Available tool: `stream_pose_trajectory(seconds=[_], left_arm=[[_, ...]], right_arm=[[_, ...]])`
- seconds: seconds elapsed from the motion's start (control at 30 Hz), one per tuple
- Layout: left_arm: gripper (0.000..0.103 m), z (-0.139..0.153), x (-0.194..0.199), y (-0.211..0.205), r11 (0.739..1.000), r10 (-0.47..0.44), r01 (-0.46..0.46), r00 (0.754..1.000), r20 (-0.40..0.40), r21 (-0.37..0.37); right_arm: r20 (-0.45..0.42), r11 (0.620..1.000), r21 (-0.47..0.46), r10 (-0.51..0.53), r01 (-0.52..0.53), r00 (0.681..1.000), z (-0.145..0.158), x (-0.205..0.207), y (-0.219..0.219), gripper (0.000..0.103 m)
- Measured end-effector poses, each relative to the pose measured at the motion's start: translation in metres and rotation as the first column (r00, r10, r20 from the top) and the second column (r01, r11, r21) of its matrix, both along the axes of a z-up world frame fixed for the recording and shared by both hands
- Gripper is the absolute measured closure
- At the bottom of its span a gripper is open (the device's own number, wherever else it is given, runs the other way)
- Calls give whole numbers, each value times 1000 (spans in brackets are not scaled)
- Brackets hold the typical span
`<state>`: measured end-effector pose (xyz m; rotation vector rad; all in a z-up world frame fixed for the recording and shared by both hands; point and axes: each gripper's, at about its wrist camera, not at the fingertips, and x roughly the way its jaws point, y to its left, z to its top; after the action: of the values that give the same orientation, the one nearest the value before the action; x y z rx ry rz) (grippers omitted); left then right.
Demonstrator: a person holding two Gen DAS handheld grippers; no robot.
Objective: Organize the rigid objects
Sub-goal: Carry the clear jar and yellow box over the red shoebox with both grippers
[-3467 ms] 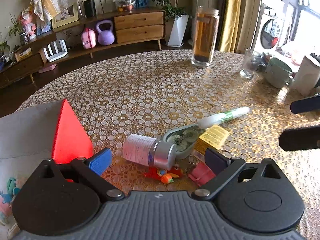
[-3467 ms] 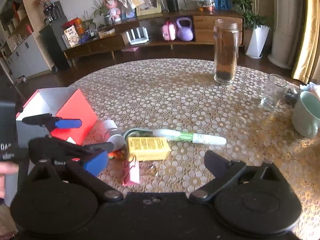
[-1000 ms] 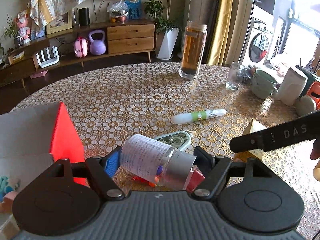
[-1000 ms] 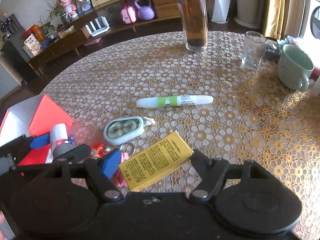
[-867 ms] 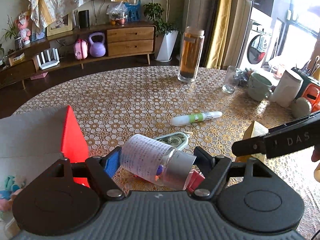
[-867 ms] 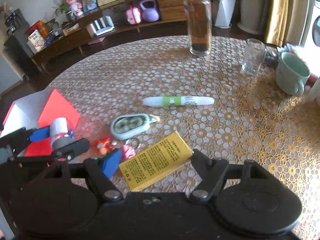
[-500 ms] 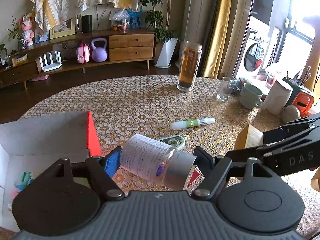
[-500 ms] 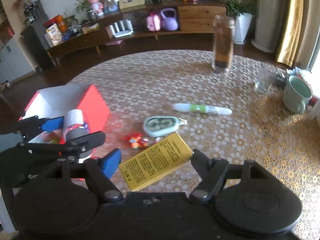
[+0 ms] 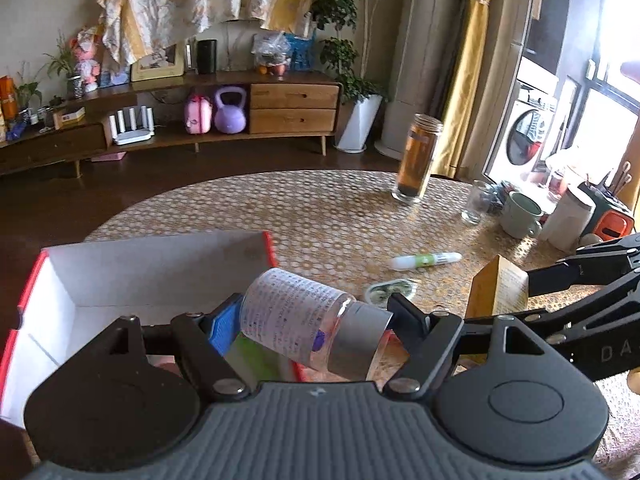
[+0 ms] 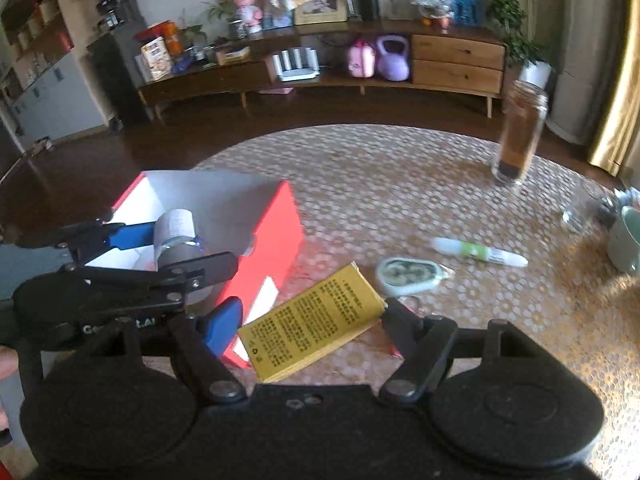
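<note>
We've got the left gripper (image 9: 310,320) clamping the bottle (image 9: 304,320) over the red box (image 10: 276,236), right gripper (image 10: 310,318) clamping the yellow packet (image 10: 312,320), pen (image 10: 478,252) and tape dispenser (image 10: 408,276) left.

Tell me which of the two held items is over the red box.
The clear label-wrapped bottle with the silver cap, in the left hand-held gripper. The yellow printed carton, in the right hand-held gripper, hangs over the table beside the box.
</note>
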<state>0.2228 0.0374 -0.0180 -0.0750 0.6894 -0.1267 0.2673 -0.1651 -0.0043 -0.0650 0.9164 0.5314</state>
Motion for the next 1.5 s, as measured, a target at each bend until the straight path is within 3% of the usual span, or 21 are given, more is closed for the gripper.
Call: stream_pose_trajectory(seconds=[0.77, 1.13, 1.5], left_arm=[[25, -3, -10, 120, 994, 113, -113, 993, -25, 7], [25, -31, 22, 160, 992, 126, -126, 985, -118, 4], [25, -59, 76, 161, 994, 107, -101, 972, -210, 40]], right_arm=[[-19, 985, -37, 167, -168, 986, -15, 1, 127, 27], [-49, 974, -97, 200, -204, 979, -43, 21, 163, 27], [-111, 947, -176, 252, -269, 961, -85, 33, 190, 27]])
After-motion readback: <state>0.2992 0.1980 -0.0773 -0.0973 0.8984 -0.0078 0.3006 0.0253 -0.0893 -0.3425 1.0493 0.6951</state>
